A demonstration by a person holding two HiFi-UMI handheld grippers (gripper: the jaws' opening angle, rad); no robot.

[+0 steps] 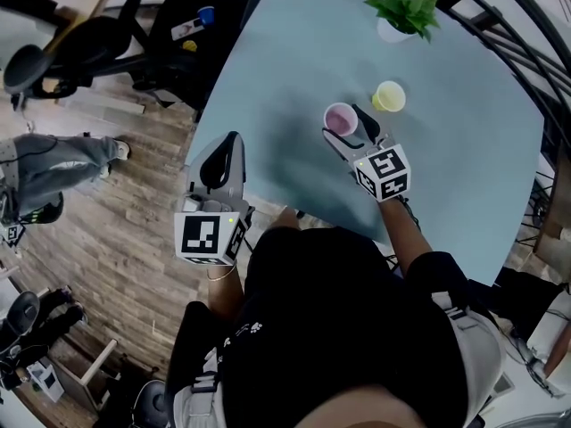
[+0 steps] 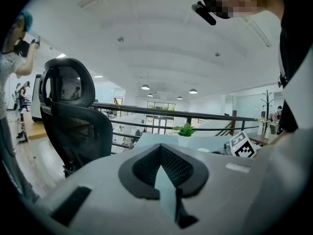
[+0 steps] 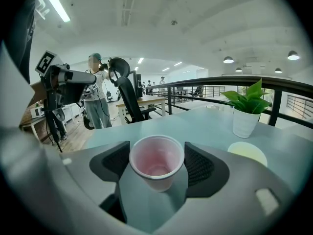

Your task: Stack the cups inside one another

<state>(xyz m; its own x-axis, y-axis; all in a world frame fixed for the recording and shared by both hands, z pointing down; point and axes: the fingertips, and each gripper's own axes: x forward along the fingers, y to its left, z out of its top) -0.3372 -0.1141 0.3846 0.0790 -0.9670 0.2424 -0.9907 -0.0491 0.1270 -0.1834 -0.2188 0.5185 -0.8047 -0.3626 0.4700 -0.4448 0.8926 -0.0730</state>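
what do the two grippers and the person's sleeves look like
Both the left gripper and right gripper are grey moulded tongs with black ribbed pads. Each carries a white cube printed with black square markers. The person wears a black top.

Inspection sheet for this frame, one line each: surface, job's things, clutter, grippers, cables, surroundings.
Surface: pale blue table, mostly bare.
Job's things: pink cup upright, empty, not stacked; yellow cup upright, standing apart from it on its right.
Clutter: potted plant near the table's far edge.
Grippers: right gripper has its jaws against both sides of the pink cup; left gripper has its jaws together on nothing and is held off the table's near edge.
Cables: nothing seen on the table.
Surroundings: office chair, railing, wooden floor, a person standing.
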